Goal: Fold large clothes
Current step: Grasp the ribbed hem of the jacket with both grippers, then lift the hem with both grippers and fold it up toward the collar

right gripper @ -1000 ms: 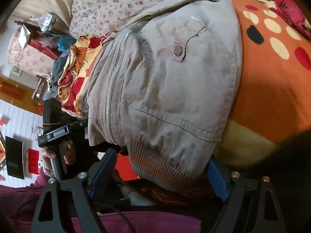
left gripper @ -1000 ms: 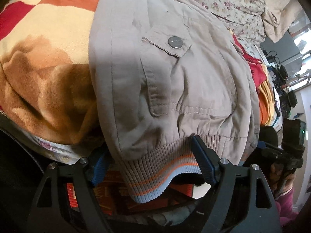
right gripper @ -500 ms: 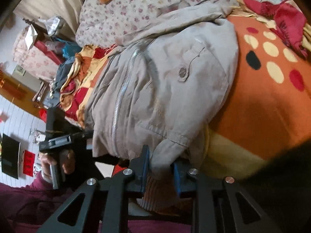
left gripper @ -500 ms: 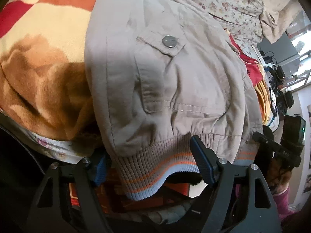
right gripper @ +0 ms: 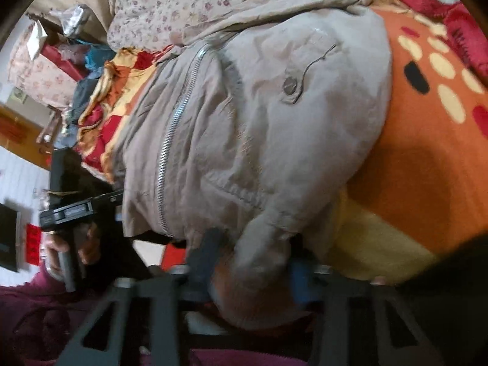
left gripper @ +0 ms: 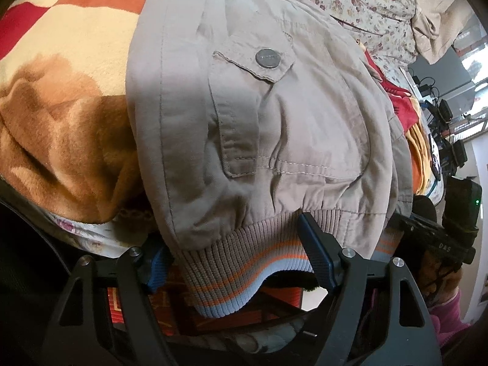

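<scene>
Right claw (right gripper: 253, 262) had closed since the earlier frame and pinched a bunch of the jacket's (right gripper: 259, 128) hem; left claw (left gripper: 238, 259) had not shifted.

Right claw's jaws had closed early in the last second and stood narrow on gathered tan cloth and ribbing, somewhat blurred. Left claw stood wide, blue pads either side of the striped ribbed hem (left gripper: 231, 274); whether they pressed it could not be told. Jacket lay on the bed over an orange, red and cream blanket (left gripper: 61, 97), hem hanging over the near edge, zipper (right gripper: 174, 140) shut, snap-buttoned pocket (left gripper: 268, 58) facing up. Floral sheet (right gripper: 170, 3) lay at the far side.
</scene>
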Available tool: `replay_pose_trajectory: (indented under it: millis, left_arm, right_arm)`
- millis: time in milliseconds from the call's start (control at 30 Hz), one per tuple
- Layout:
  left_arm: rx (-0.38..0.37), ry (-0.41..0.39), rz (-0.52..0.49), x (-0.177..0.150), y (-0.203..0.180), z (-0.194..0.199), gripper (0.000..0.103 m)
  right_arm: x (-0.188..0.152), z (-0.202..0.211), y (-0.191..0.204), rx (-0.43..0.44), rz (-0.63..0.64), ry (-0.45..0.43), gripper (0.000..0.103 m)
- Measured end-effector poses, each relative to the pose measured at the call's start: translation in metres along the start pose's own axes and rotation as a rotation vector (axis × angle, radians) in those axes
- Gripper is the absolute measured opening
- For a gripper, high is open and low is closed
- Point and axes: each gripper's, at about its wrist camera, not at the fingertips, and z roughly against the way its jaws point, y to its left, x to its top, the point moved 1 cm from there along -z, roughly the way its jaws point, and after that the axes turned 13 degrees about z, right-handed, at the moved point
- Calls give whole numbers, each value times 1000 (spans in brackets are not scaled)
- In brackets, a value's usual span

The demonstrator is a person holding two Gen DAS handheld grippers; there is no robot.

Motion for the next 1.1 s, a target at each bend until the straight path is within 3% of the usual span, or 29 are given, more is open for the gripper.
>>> replay_pose_trajectory:
  millis: [100, 233, 500, 533, 567, 667, 867, 967, 1100]
  left_arm:
    - [-8, 9, -2, 0, 1, 1, 75]
    - [-9, 14, 15, 2, 2, 0, 75]
    - [-2, 8, 3, 1, -2, -3, 79]
    - [-3, 15, -4, 0, -2, -3, 70]
    - [-1, 18, -8, 0, -1, -2, 46]
    - [0, -26, -13, 1, -1, 12, 14]
    - [-135, -143, -71, 0, -15, 74, 11]
    - [-135, -182, -100, -6, -15, 89, 11]
    - [-98, -148, -34, -9, 5, 73, 11]
  right_arm:
    - [3, 13, 2, -8, 26, -45, 16]
    - [6, 34, -10, -49, 10, -111, 15]
    - [-2, 12, -16, -1, -41, -33, 15]
    - [-1, 11, -16, -1, -41, -29, 15]
    - [-1, 10, -17, -1, -40, -26, 15]
    - [0, 17, -11, -17, -2, -42, 14]
    - [6, 63, 6, -58, 45, -163, 11]
    - [4, 82, 7, -52, 44, -201, 10]
    - [-10, 70, -1, -49, 9, -162, 10]
